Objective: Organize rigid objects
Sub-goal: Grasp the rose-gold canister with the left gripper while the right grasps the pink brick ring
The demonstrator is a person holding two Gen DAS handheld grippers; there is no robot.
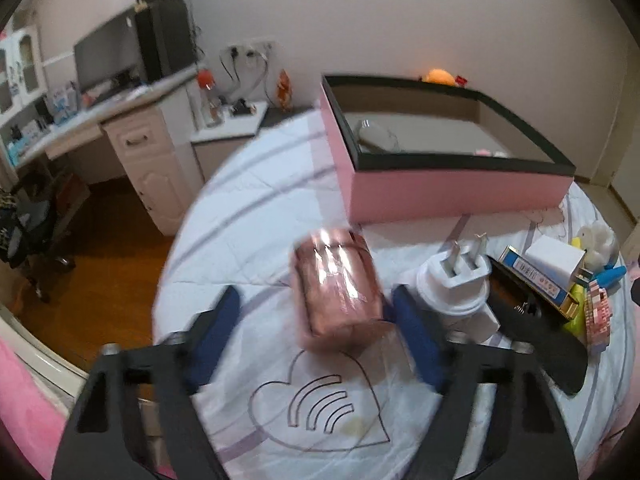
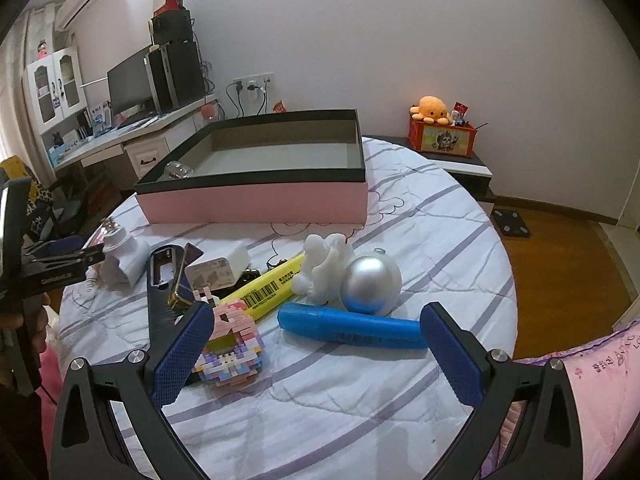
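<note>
Left gripper [image 1: 316,312] was low over the white quilted bedcover with purple stripes [image 1: 240,216], jaws parted around a shiny rose-gold wrapped block [image 1: 338,292]. The right pad looked to be at the block's edge; the left pad stood clear of it. Frame blurred, so no firm grip could be read: not clenched on it yet.

Right gripper [image 2: 316,344] hung released over the clutter, nothing between its fingers. Just ahead lay a blue plastic marker [image 2: 352,330], a pastel brick-built figure [image 2: 232,356] touching the left finger's side, a yellow highlighter with a barcode [image 2: 268,288], a silver-and-white ball-shaped gadget [image 2: 370,286] and a white moulded figurine [image 2: 324,264].

Goal, by my reading: the open pink box with black rim [image 2: 256,202], at the far side of the bed, already holding a clear glass item [image 2: 178,170].

Risks, judged:
- Glossy wrap is slick; an off-centre pinch could squirt the block sideways.
- A white plug adapter with prongs up [image 1: 456,280] sat just beside the right finger; closing could nudge or snag it.
- The soft cover gives, so the block may tip as the pads close.
- Both grippers work close together; a collision is possible.
</note>
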